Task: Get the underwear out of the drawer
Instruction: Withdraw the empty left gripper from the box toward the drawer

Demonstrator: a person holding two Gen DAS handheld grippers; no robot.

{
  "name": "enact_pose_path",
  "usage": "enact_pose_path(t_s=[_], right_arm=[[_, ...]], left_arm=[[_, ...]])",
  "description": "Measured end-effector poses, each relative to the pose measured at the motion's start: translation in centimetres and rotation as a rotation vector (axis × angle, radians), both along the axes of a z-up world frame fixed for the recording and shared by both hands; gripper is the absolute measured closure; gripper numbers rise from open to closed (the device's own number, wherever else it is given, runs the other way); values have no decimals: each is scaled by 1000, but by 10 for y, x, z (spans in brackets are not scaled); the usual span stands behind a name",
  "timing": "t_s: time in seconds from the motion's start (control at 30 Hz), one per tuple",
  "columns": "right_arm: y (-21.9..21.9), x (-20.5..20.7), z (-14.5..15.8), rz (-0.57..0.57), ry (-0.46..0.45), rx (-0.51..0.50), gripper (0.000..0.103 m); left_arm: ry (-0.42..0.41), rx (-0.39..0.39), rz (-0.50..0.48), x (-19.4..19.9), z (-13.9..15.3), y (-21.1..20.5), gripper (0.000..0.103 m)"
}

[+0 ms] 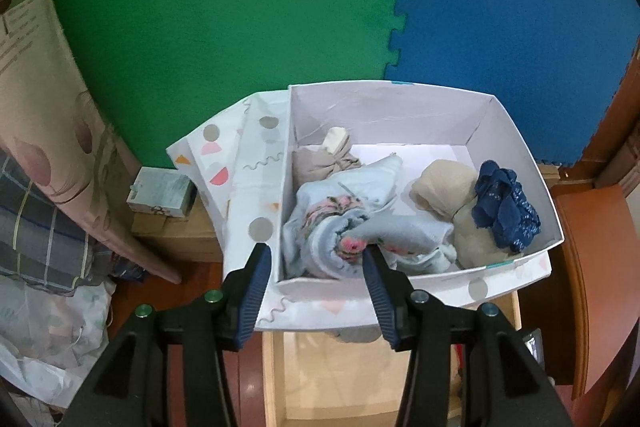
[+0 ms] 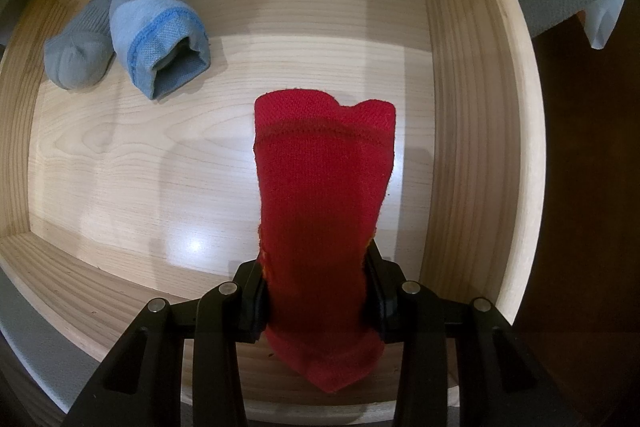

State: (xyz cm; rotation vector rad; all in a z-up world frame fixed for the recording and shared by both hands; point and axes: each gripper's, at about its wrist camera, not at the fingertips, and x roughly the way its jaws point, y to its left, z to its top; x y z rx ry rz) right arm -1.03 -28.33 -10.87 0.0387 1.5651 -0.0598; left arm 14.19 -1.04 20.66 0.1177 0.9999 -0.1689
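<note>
Holding the red sock [image 2: 320, 227] pinched in our right tongs [image 2: 318, 291], left tongs [image 1: 316, 259] gaping empty, we risk snagging the drawer [image 2: 460, 107] wall.

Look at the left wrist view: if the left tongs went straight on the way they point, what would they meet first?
Probably the light blue floral bundle at the near end of the white box. The left tongs stand open with nothing between them. Depth is hard to judge.
</note>
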Motion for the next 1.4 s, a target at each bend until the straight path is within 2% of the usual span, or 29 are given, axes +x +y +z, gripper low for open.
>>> enact_pose_path(t_s=[0.13, 0.33, 0.63, 0.93, 1.2, 1.4], right_arm=[[1, 0, 1, 3, 0, -5, 67], [4, -1, 3, 0, 0, -5, 67], [5, -1, 3, 3, -1, -5, 67], [6, 0, 0, 8, 3, -7, 67], [7, -1, 4, 23, -23, 5, 67], [8, -3, 7, 35, -56, 2, 67]], left_arm=[[-1, -23, 5, -3, 1, 7, 54], [47, -91, 4, -1, -7, -2, 54], [0, -67, -50, -8, 16, -18, 54], [-22, 18, -55, -35, 20, 15, 54], [6, 48, 9, -62, -19, 60, 54], [33, 9, 66, -78, -65, 75, 54]])
